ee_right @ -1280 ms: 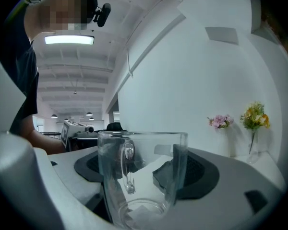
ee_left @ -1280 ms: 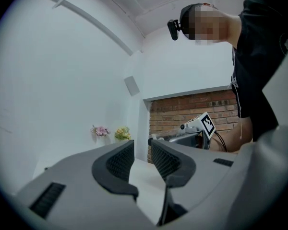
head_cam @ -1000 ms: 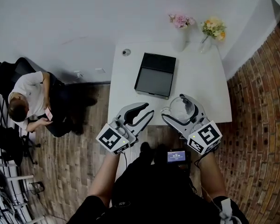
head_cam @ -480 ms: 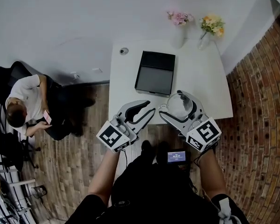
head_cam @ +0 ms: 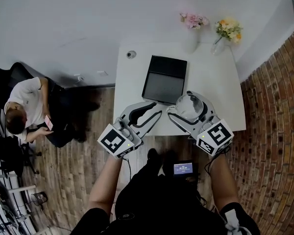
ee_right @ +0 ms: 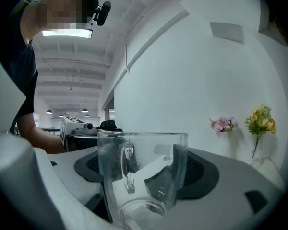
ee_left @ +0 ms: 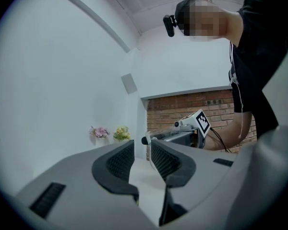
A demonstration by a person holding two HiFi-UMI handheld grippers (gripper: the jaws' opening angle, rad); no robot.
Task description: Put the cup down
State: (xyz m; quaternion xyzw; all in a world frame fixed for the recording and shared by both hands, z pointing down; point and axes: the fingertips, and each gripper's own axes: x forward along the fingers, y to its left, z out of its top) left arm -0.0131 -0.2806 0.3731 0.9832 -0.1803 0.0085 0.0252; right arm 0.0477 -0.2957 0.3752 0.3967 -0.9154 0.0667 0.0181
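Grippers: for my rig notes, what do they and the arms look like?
Both the left gripper and right gripper are light grey, with curved jaws lined in black ribbed pads and a black-and-white marker cube behind. The person wears a black short-sleeved shirt.

White table (head_cam: 220, 87): black tray (head_cam: 164, 80) near centre; pink flowers (head_cam: 193, 20) and yellow flowers (head_cam: 227, 29) at far edge; small round object (head_cam: 131, 54) at far-left corner. Seated person (head_cam: 27, 106) well left.

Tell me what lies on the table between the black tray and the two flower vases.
Nothing. The head view shows bare white table between the black tray and the pink-flower vase and yellow-flower vase.
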